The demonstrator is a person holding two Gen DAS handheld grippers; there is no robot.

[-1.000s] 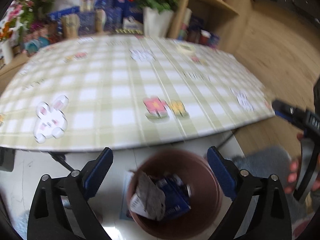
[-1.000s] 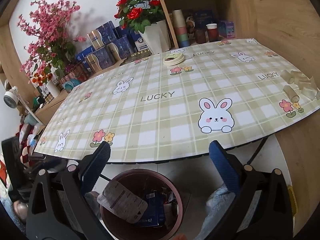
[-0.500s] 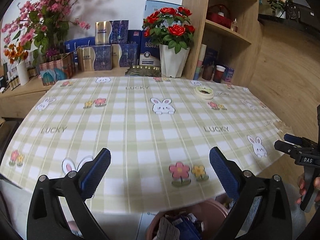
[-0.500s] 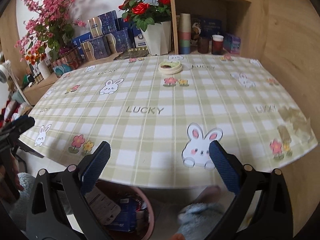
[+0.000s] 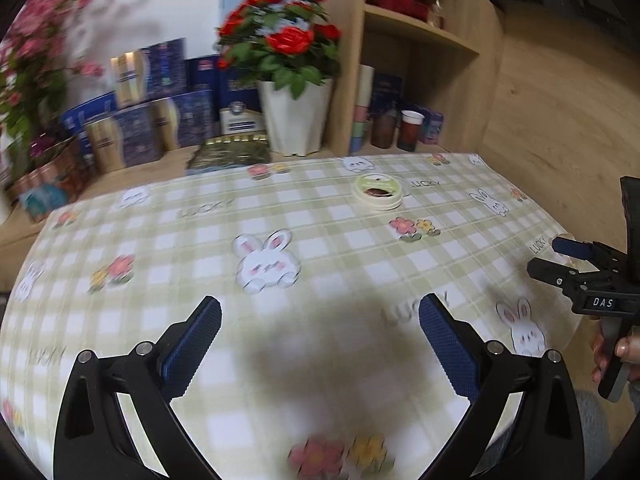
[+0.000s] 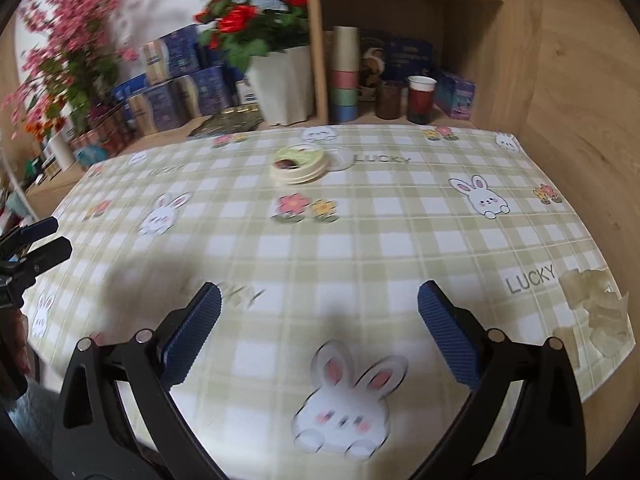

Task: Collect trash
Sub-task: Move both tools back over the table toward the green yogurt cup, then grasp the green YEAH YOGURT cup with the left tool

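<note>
1. Far left, the left gripper (image 5: 320, 344) hangs over the near part of the checked surface (image 5: 320, 240); its blue fingers (image 5: 196, 344) stand wide apart with nothing between them.
2. Toward the middle of the surface, further back, sits a round shallow tub (image 6: 298, 162) with something dark inside, and a clear lid (image 6: 340, 158) just beside it on its right. It looks like leftover rubbish, though I can't be sure from here.
3. The right gripper (image 6: 318, 340) hovers over the near edge above a printed rabbit, fingers (image 6: 448, 340) likewise spread and empty.
4. At the far right corner of the surface lies a cluster of crumpled, pale yellowish scraps (image 6: 596, 308), flat against the cloth. They read as tape or wrapper bits, plainly trash.
5. Behind all this, the vase of red roses (image 6: 280, 88), boxes and paper cups (image 6: 344, 76) on the shelf look like decor, not litter.
6. My guess on progress: most of the cloth is bare, so the job seems well along, with the scraps and perhaps the tub left. No bin is in sight now.
</note>
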